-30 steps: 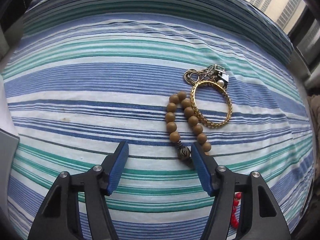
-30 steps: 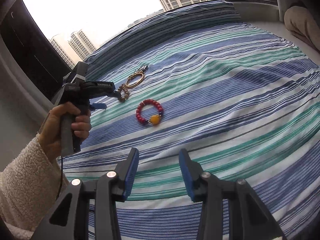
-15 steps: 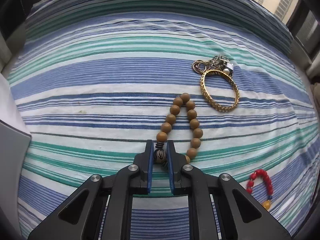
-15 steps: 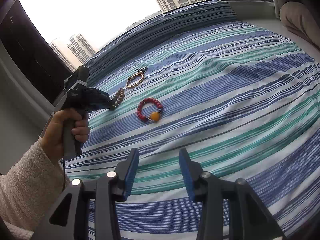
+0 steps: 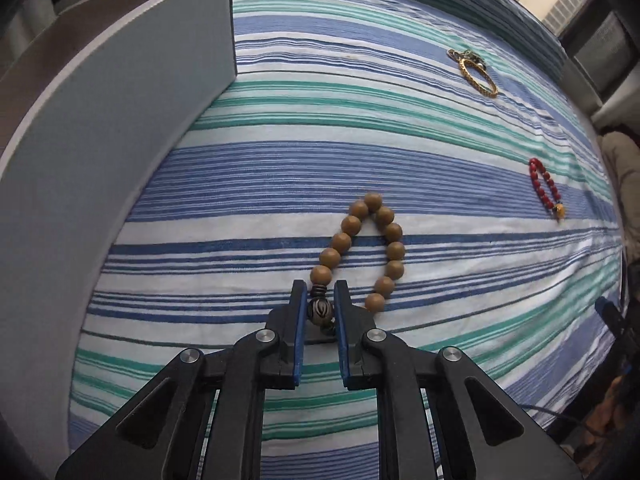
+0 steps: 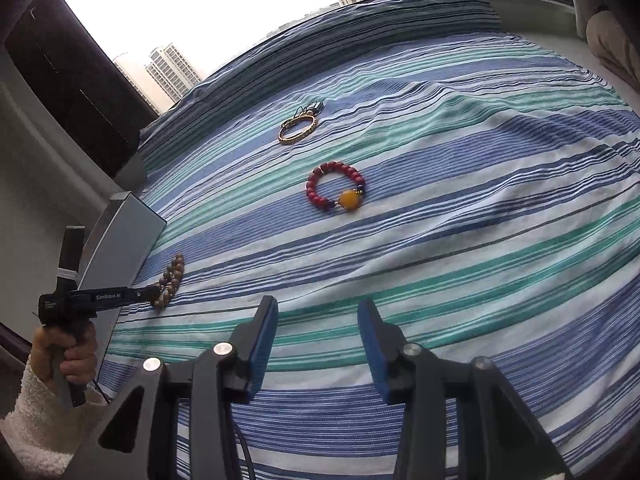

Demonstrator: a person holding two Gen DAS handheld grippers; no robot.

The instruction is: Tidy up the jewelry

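Note:
My left gripper [image 5: 320,294] is shut on the dark patterned bead of a brown wooden bead bracelet [image 5: 362,246], whose loop trails forward on the striped bedspread. The right wrist view shows this left gripper [image 6: 154,294] and the bracelet [image 6: 170,278] beside a grey box. A red bead bracelet with an amber bead [image 6: 336,192] lies mid-bed, also in the left wrist view [image 5: 544,190]. A gold bangle [image 6: 297,129] with a tangle of chains lies farther back, also in the left wrist view [image 5: 478,74]. My right gripper [image 6: 316,316] is open and empty above the bedspread.
A grey box [image 5: 100,160] stands at the left, close to the wooden bracelet; it also shows in the right wrist view [image 6: 116,248]. A window with tower blocks is behind the bed. A beige cloth [image 6: 612,44] lies at the far right.
My left gripper closed on the wooden bracelet's dark bead and dragged it away from the gold bangle toward the grey box. My right gripper stayed open and shifted slightly.

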